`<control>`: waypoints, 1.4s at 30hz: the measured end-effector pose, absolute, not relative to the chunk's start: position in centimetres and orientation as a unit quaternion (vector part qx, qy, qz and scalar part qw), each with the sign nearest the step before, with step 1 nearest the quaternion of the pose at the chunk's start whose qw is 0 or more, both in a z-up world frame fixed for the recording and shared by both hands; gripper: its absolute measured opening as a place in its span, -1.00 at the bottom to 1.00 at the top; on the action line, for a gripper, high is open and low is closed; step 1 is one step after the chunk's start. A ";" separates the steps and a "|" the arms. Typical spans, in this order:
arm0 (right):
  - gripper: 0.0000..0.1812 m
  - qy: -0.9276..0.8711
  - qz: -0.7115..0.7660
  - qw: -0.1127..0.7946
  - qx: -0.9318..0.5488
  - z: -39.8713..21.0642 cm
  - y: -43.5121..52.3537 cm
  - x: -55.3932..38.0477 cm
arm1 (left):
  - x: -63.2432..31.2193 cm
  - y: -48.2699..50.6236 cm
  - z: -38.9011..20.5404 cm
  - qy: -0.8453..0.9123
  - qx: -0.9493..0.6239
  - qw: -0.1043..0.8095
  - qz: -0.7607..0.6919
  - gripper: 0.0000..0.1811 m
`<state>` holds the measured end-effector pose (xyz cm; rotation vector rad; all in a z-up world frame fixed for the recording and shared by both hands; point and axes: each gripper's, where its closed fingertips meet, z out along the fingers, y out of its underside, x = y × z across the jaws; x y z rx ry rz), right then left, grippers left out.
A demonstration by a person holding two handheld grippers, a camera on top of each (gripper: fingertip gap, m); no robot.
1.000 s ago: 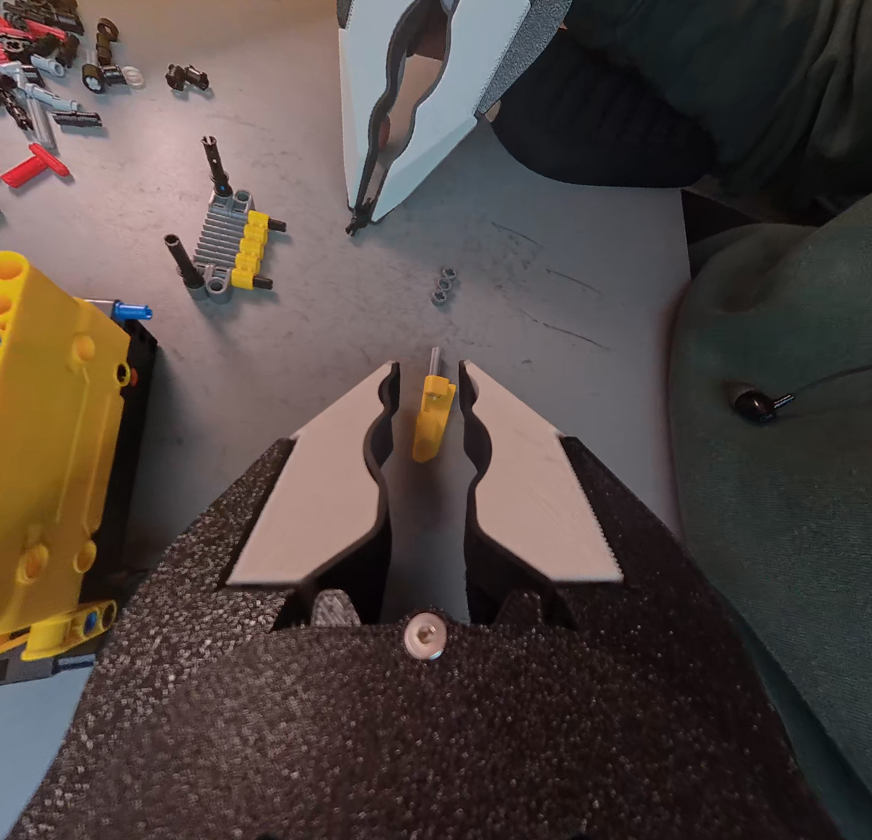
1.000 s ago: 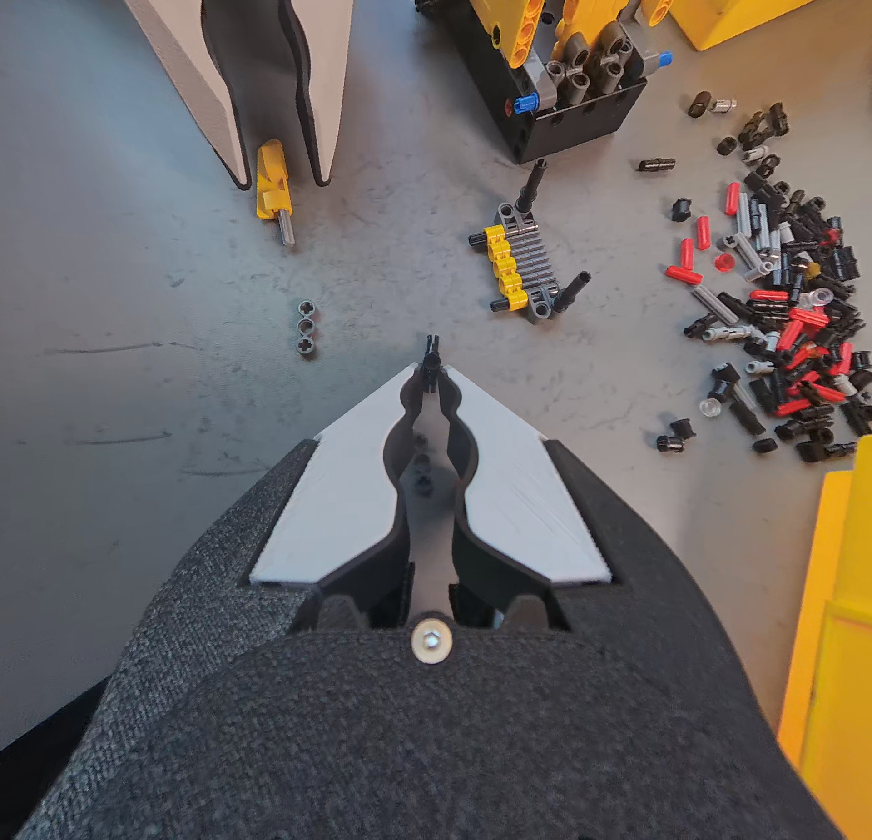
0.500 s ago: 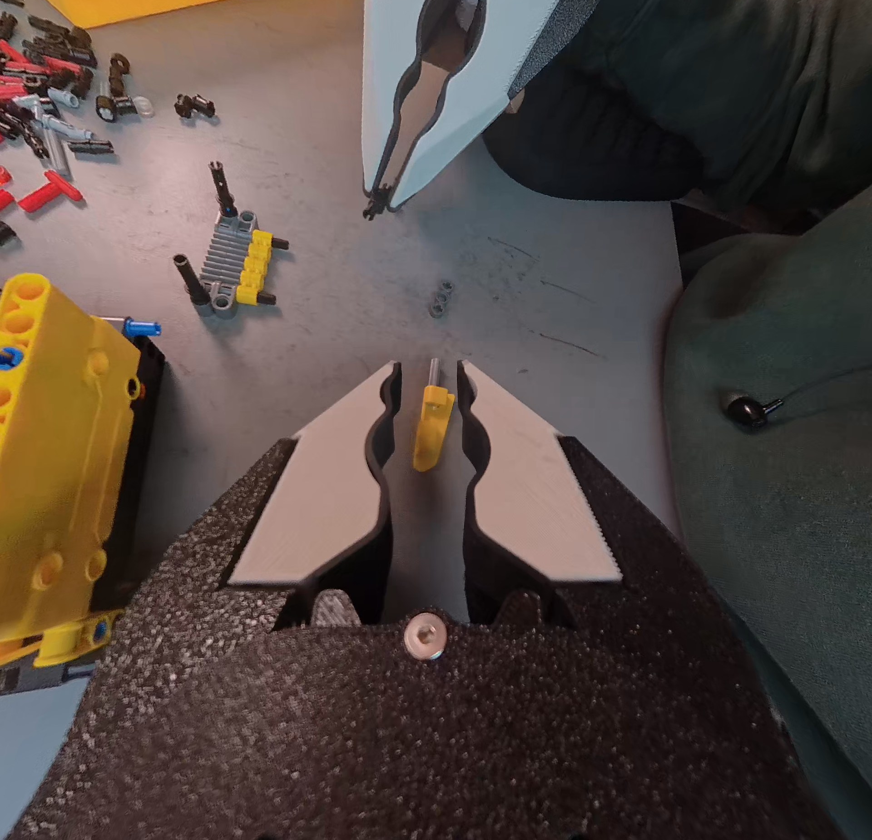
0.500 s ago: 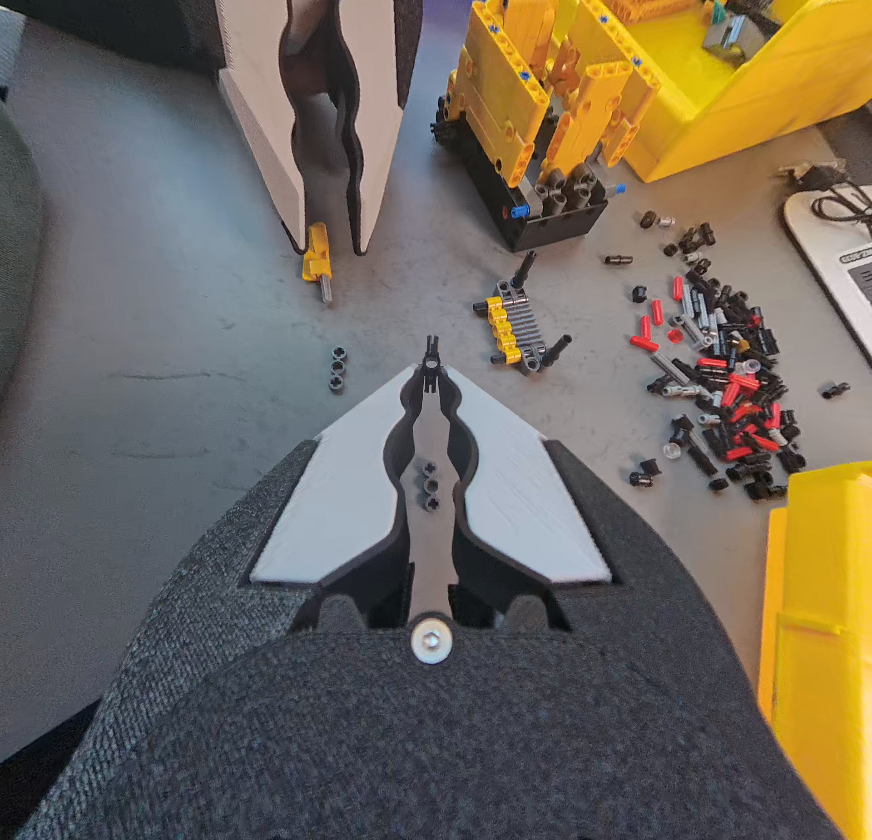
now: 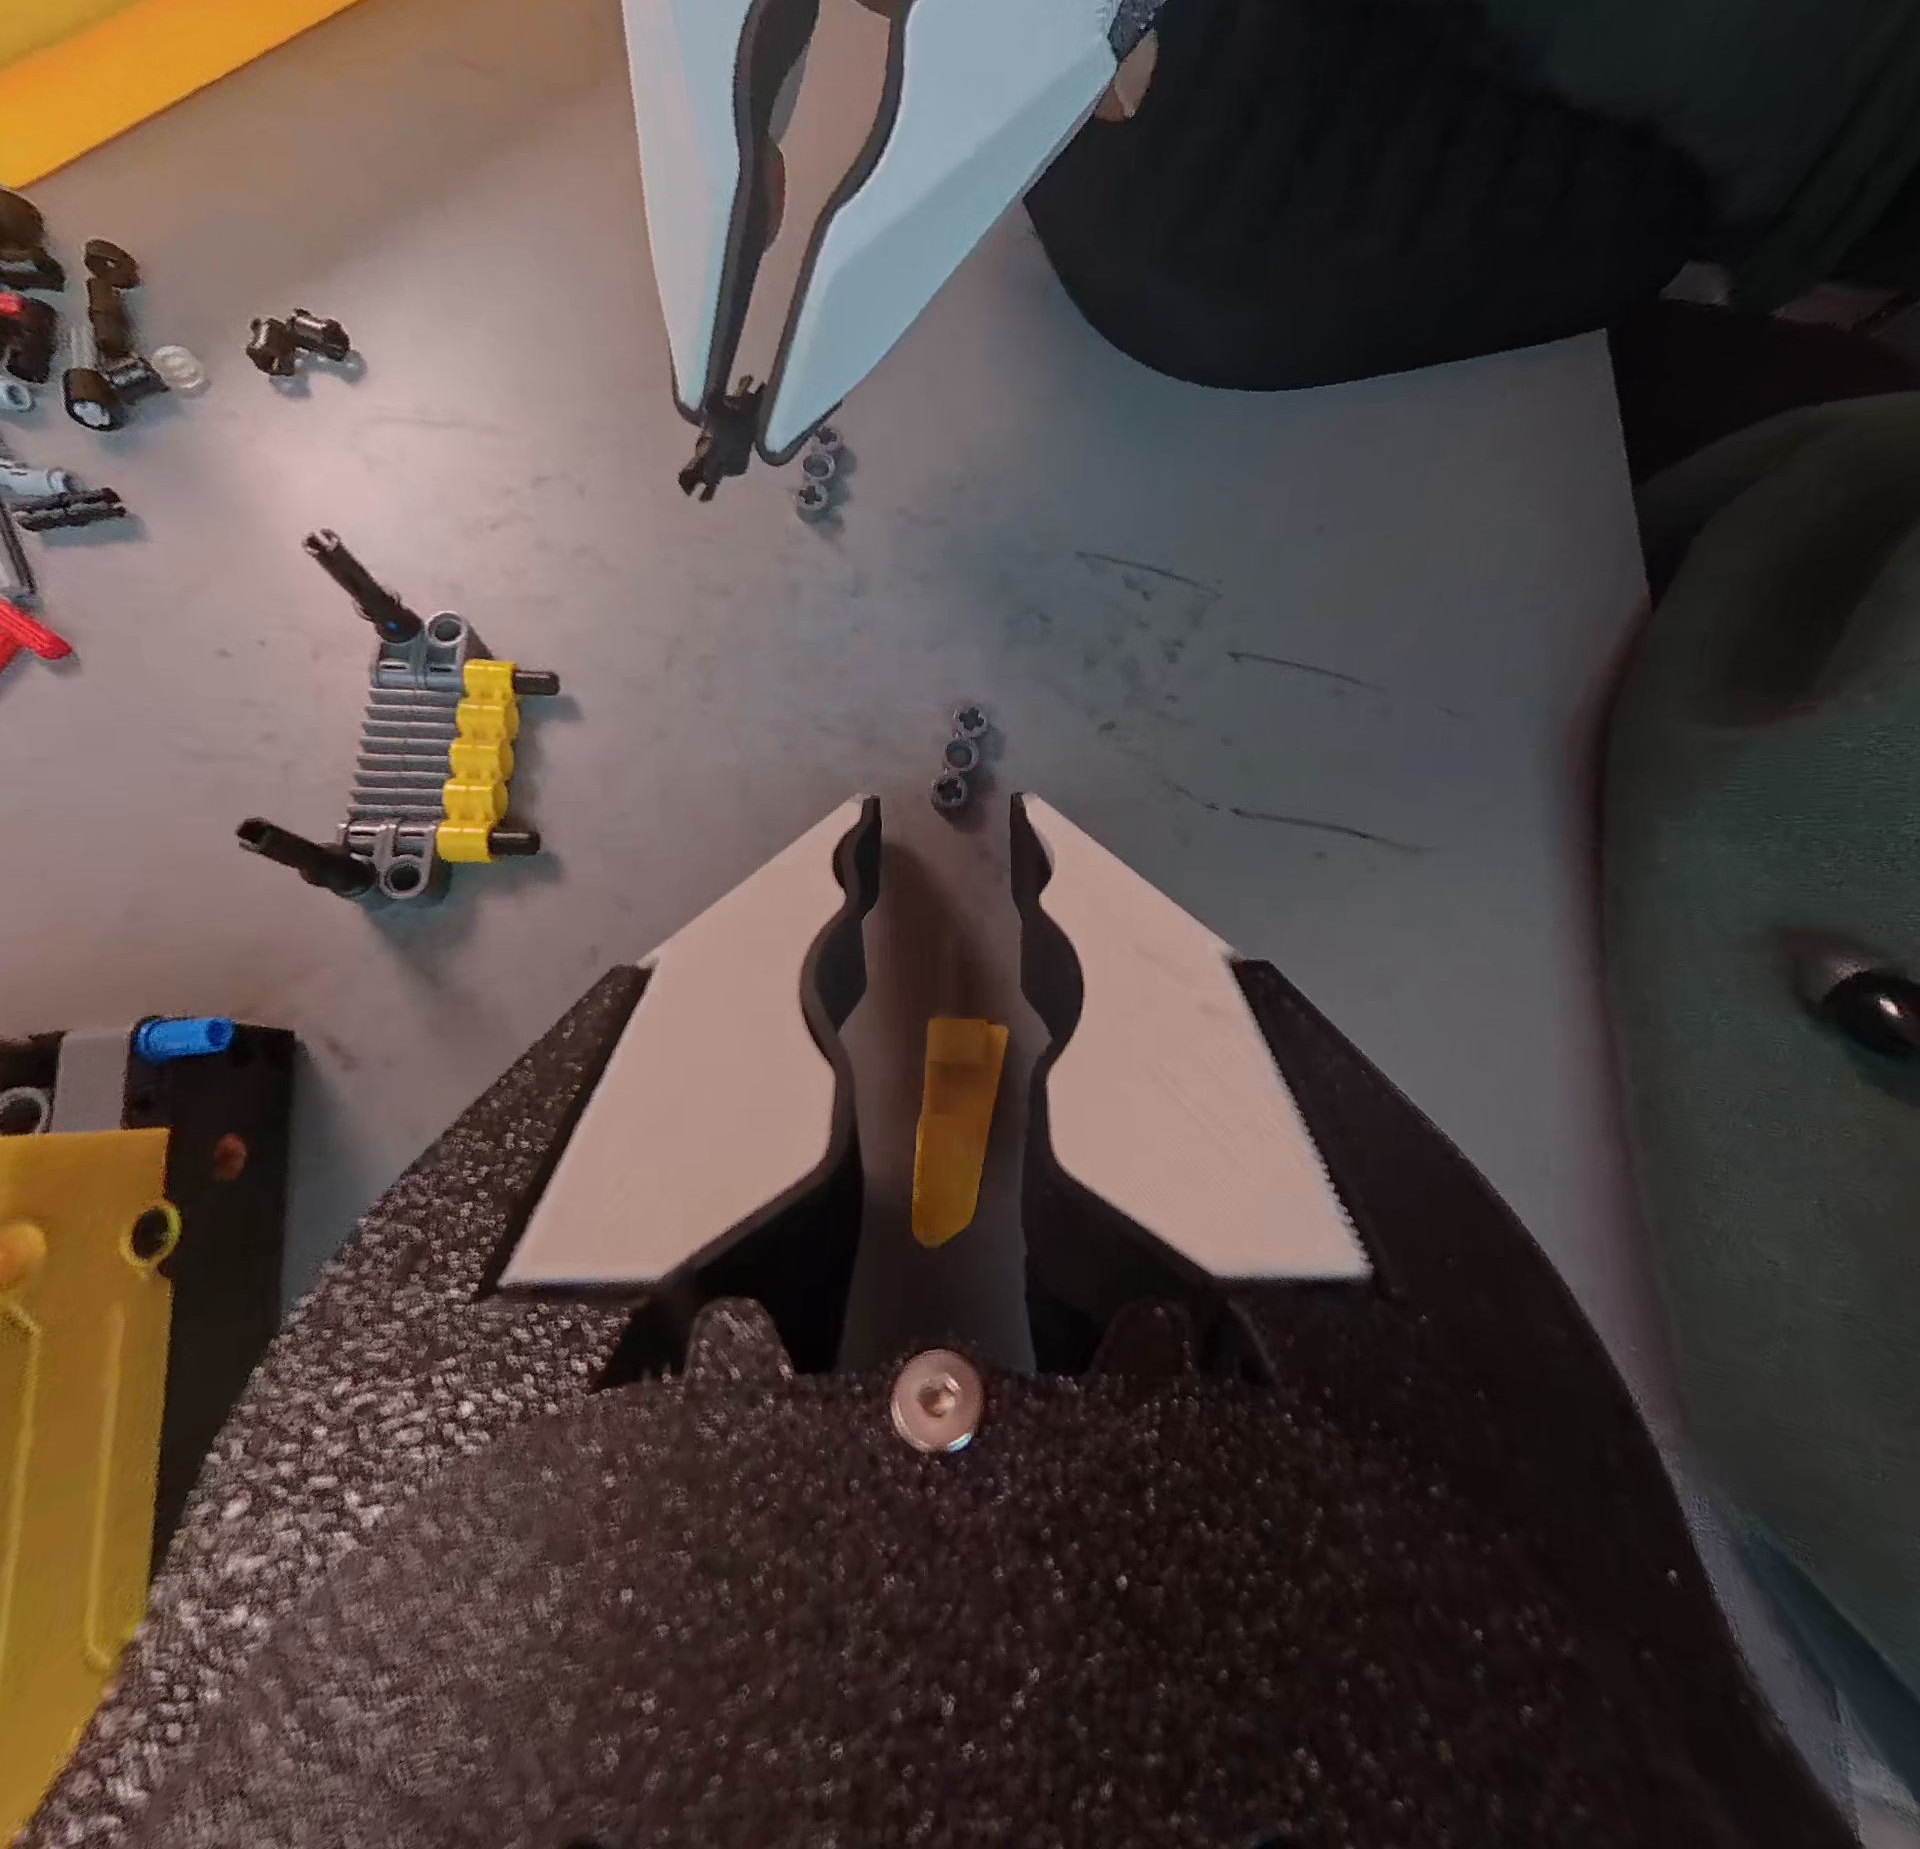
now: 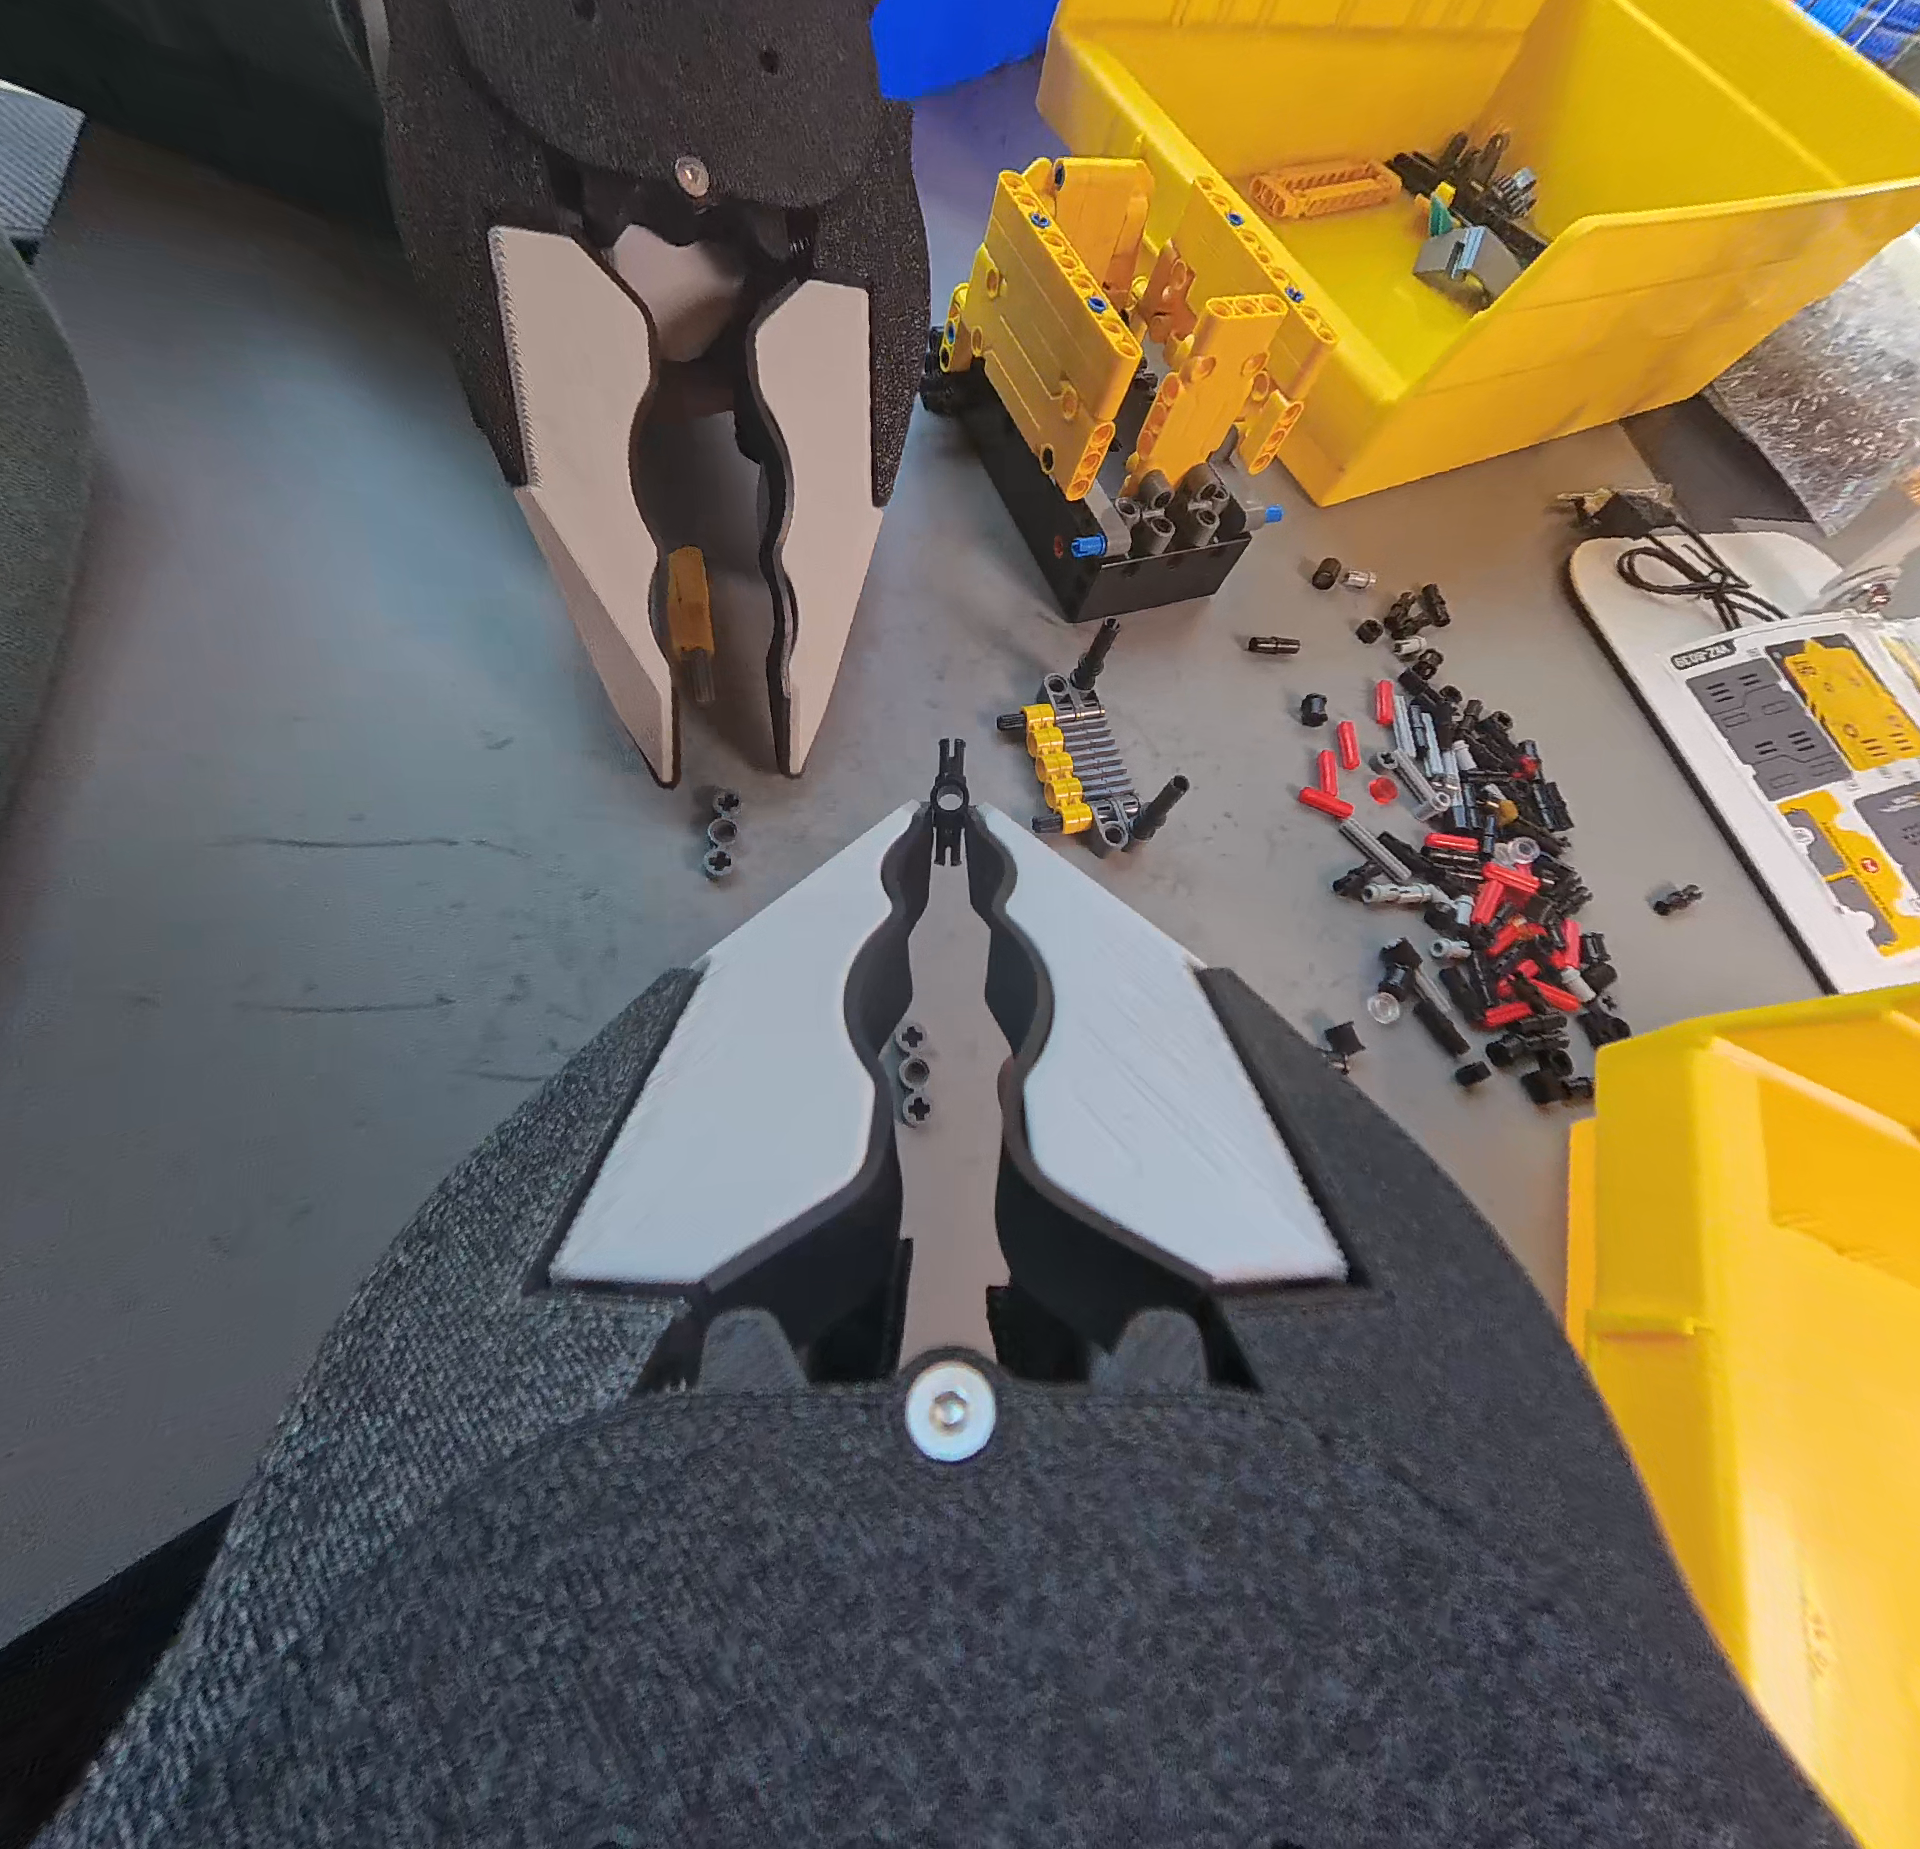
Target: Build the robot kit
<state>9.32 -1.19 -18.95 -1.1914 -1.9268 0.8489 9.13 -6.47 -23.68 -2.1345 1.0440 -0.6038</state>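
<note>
I saw even overhead light, soft shadows, strong fisheye bending at edges, and slight motion blur.

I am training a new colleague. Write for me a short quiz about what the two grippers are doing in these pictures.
1. True or false: the fingers of the left gripper are shut.
2. Between the left gripper's fingers lies: A) a red pin; B) a yellow piece; C) a blue bin.
3. Missing word: the right gripper grips at its tips a small connector of ___ colour.

Key: 1 false, they stand apart; 2 B; 3 black.
</note>
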 end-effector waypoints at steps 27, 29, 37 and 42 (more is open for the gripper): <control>-0.94 -0.773 0.324 0.309 -0.451 -20.5 -2.8 9.9 | 8.5 -6.5 -24.2 0.418 -0.822 0.341 -0.183 -0.94; -0.94 -0.775 0.323 0.306 -0.449 -20.7 -2.9 9.9 | 8.5 -6.5 -24.0 0.410 -0.821 0.340 -0.205 -0.94; -0.94 -0.794 0.338 0.283 -0.419 -21.4 -5.2 9.4 | 9.1 -7.1 -22.2 0.369 -0.808 0.335 -0.315 -0.93; -0.94 -0.813 0.321 0.264 -0.407 -22.7 -6.4 9.1 | 8.5 -6.6 -22.1 0.361 -0.811 0.347 -0.302 -0.93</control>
